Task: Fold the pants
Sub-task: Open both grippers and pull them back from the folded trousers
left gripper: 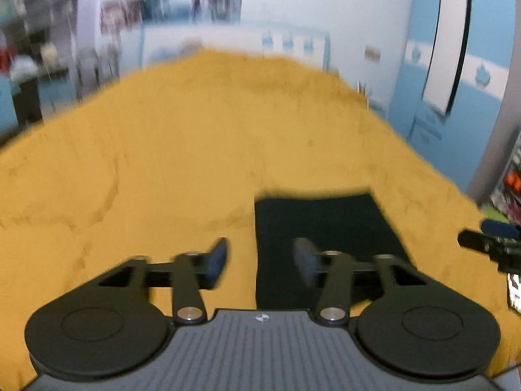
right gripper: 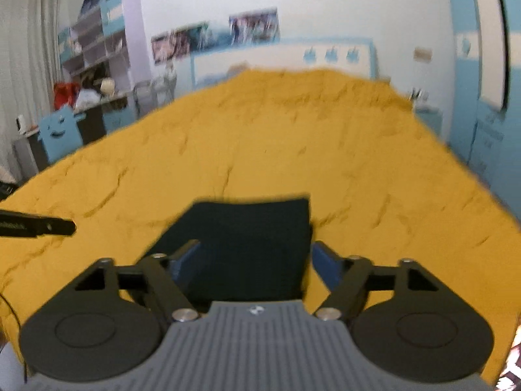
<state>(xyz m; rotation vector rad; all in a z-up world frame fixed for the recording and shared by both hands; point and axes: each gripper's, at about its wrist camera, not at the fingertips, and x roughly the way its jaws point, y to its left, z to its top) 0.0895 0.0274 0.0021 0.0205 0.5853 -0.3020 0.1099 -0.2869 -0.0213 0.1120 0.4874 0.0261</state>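
Note:
The dark pants (left gripper: 322,228) lie folded into a flat rectangle on the mustard-yellow bedspread (left gripper: 195,146). They also show in the right wrist view (right gripper: 247,244). My left gripper (left gripper: 260,260) is open and empty, above the left edge of the pants. My right gripper (right gripper: 255,260) is open and empty, its blue fingers either side of the near part of the pants. The right gripper shows at the right edge of the left wrist view (left gripper: 488,247). The left gripper's tip shows at the left of the right wrist view (right gripper: 39,224).
The bedspread (right gripper: 293,137) covers a wide bed. Shelves and a cluttered desk (right gripper: 91,75) stand at the far left. A blue and white wall and headboard (right gripper: 283,55) lie beyond the bed, and a blue wardrobe (right gripper: 482,114) stands at the right.

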